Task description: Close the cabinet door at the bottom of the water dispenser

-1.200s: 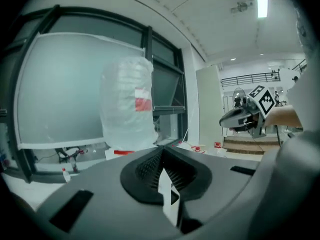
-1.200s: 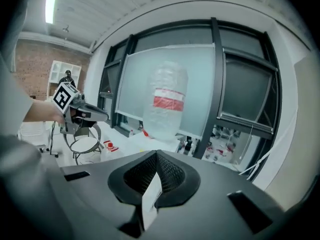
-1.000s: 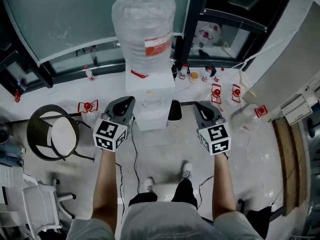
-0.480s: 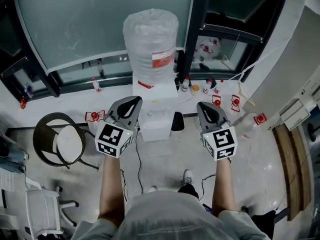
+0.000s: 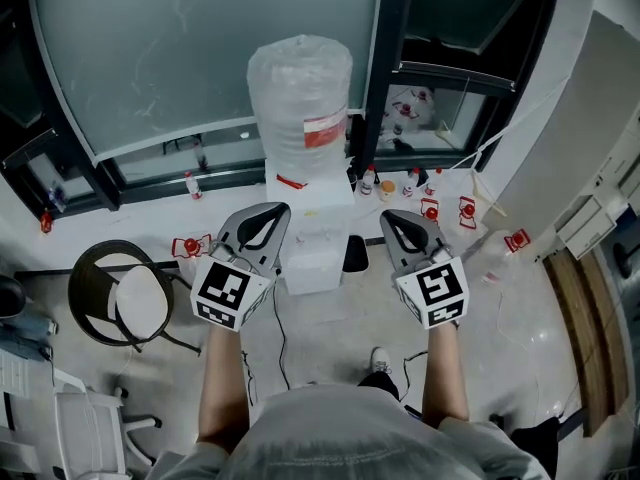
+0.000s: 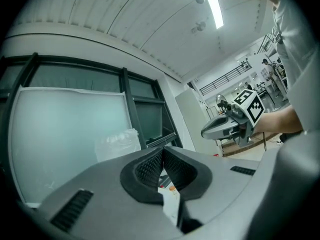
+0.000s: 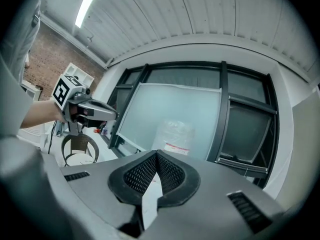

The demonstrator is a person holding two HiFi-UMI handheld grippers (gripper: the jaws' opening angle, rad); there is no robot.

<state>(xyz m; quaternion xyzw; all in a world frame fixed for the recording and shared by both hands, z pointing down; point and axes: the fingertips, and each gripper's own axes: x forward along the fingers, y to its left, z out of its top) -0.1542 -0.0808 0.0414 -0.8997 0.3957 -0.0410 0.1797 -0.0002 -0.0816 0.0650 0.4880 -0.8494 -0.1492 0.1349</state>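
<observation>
Straight ahead of the person, against a black-framed frosted glass wall, stands the white boxy water dispenser with a large plastic-wrapped water bottle upright on top of it. From the head view it is seen steeply from above, so its lower front is squeezed to a narrow strip and the cabinet door there cannot be made out.

Both arms reach forward, one on each side of the dispenser. The left tongs hang just left of the dispenser's body, the right tongs a little apart from it on the right, and neither touches it. Each gripper view shows the ribbed black pads pressed together with nothing between them: the left tongs are closed and empty, and so are the right tongs.

A round black chair with a pale seat stands on the glossy pale floor to the left. Small red-and-white bottles sit along the foot of the glass wall, near the dispenser's right side
</observation>
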